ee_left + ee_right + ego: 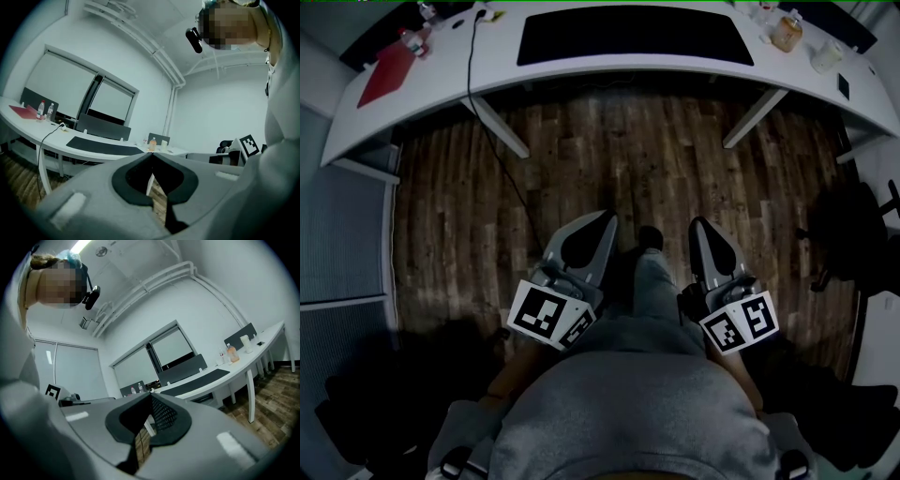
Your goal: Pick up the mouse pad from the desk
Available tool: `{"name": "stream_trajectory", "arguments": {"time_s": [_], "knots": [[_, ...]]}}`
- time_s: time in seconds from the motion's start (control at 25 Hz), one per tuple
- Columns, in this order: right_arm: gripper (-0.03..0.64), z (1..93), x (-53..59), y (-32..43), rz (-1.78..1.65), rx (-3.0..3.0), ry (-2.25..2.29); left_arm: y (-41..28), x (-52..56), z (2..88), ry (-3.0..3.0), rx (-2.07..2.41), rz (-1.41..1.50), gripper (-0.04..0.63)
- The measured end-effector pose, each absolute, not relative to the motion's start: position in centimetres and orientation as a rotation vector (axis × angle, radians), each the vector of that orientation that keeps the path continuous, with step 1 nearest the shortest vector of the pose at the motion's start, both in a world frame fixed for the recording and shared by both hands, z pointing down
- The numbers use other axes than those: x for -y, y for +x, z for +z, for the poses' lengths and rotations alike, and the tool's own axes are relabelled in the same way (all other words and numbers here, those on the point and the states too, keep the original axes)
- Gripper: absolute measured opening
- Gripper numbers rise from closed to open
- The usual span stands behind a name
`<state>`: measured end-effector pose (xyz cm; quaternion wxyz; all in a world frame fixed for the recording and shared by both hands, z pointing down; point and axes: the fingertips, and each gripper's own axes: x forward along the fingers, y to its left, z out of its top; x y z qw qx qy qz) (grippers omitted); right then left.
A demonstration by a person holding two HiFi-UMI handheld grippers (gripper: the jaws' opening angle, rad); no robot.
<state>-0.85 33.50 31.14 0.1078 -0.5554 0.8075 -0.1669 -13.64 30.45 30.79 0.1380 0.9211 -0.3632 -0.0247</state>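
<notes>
A long black mouse pad [635,36] lies flat in the middle of the curved white desk [609,73], far ahead of me. It also shows as a dark strip, the mouse pad [103,146] in the left gripper view and the mouse pad [197,380] in the right gripper view. My left gripper [609,217] and right gripper [697,223] hang low near my body over the wooden floor, well short of the desk. Both are shut with nothing between the jaws. Each points level toward the desk.
A red folder [386,72] and bottles [414,39] sit at the desk's left end. A black cable [478,84] drops from the desk to the floor. An orange bottle [786,32] and a cup [827,56] stand at the right. A dark chair [853,225] is at right.
</notes>
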Motion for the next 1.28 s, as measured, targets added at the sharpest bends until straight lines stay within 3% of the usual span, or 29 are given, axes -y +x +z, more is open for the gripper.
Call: {"name": "stream_trajectory", "arguments": {"time_s": [0.68,1.28], "knots": [[0.002,27.9,-17.2,6.8,-0.434,-2.437,-1.514,-7.1,-15.2,28.4,2.648,1.202,-0.112,-0.002],[0.002,27.9,-9.5,10.5,-0.451,-2.49,-1.45,-3.9,-8.1,28.4,2.612,1.287,-0.117,-0.002]]}}
